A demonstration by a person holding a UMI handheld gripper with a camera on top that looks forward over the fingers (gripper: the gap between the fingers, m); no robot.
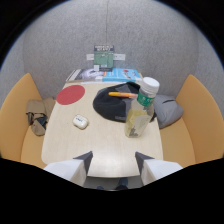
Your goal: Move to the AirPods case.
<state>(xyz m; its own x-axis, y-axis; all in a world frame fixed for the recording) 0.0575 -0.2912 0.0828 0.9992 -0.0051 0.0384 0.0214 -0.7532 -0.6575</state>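
Observation:
The white AirPods case [80, 121] lies on the pale wooden table [100, 145], ahead of my fingers and off to the left, below a red disc. My gripper [113, 162] hovers over the table's near edge, open, with nothing between its fingers. The left finger [82, 162] and the right finger [144, 162] show pale with dark inner faces.
A clear plastic bottle [140, 107] with a white cap stands ahead to the right, in front of a black cap [114, 104] with an orange pen [122, 94] on it. A red disc [70, 94], magazines [102, 75], a grey cushion [167, 111] and sandals [36, 117] on the orange bench surround the table.

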